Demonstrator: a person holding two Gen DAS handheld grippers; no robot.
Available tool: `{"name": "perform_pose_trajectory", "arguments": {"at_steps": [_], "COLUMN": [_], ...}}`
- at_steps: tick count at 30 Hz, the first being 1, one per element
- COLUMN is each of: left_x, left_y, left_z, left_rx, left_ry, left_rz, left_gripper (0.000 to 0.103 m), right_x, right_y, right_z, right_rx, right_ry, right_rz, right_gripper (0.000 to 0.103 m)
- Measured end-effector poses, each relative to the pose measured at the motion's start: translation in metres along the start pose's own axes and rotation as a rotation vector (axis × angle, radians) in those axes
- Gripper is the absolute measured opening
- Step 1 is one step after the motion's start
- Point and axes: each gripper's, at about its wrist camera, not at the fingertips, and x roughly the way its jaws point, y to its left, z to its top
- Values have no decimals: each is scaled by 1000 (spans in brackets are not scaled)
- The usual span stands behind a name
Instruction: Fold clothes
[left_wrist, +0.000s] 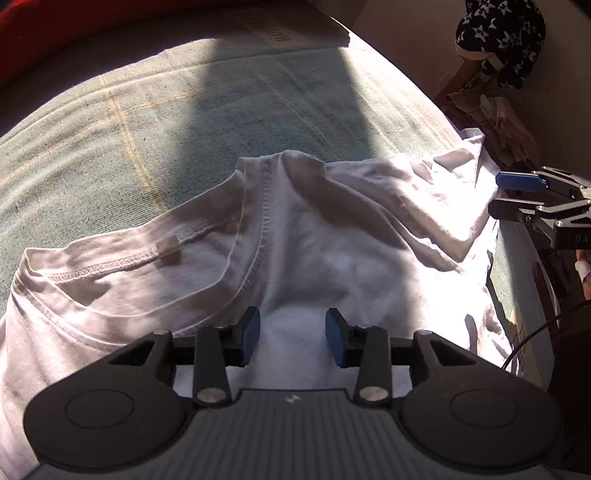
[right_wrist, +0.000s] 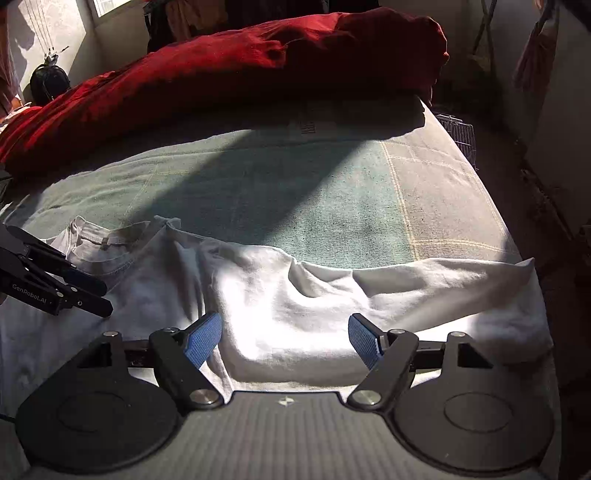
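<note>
Showing one white shirt (left_wrist: 314, 236) — two claws

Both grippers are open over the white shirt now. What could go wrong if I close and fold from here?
1. The white T-shirt is bunched in ridges; the right gripper, open above it, may pinch several layers at once.
2. The shirt's end hangs near the bed edge; a pull could drag it off.
3. The left gripper, also open, sits just beside the collar, so closing may catch the neckline seam and skew the fold.

white t-shirt (left_wrist: 295, 236) lies rumpled, part-folded on bed.
</note>
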Motion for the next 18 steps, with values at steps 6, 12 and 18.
{"name": "perform_pose_trajectory", "arguments": {"at_steps": [6, 12, 18], "left_x": [-1, 6, 7], "left_y": [-4, -7, -8], "left_z": [3, 10, 19], "left_rx": [26, 45, 34], "left_ry": [14, 43, 74], "left_rz": [12, 9, 6], "left_gripper": [40, 45, 49], "right_x": [23, 63, 90], "right_y": [-50, -76, -85], "right_z": [29, 40, 49], "right_rx": [-284, -510, -625], "right_ry": [58, 239, 347], "right_rz": [-37, 64, 154], "right_gripper": [76, 67, 0]}}
